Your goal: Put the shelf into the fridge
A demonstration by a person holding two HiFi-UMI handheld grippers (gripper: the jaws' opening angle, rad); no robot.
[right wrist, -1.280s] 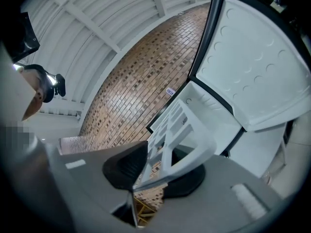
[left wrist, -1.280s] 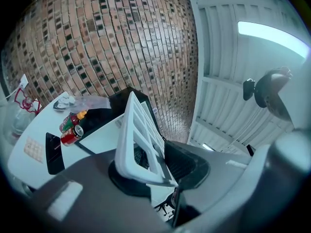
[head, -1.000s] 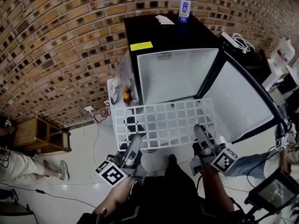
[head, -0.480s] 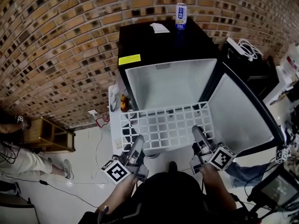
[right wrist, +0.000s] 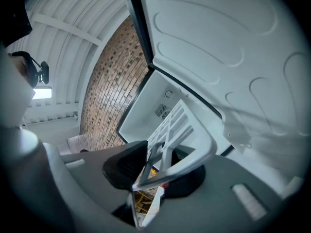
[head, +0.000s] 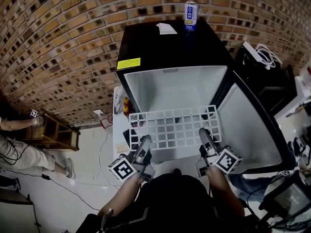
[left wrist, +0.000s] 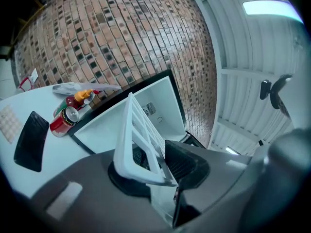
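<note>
Now the left gripper (head: 145,143) and right gripper (head: 203,136) pinch the near edge of the grid shelf (head: 174,125), level before the open fridge (head: 170,47) — uneven pushing could jam a far corner against its wall.

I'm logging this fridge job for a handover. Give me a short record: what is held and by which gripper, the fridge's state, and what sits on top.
shelf: white grid, held about level at the fridge's open front, not seated
left gripper: fingers shut on shelf's near edge, left part
right gripper: fingers shut on near edge, right part
fridge: black, white inside, nothing seen inside
door: open
on top: can, paper
</note>
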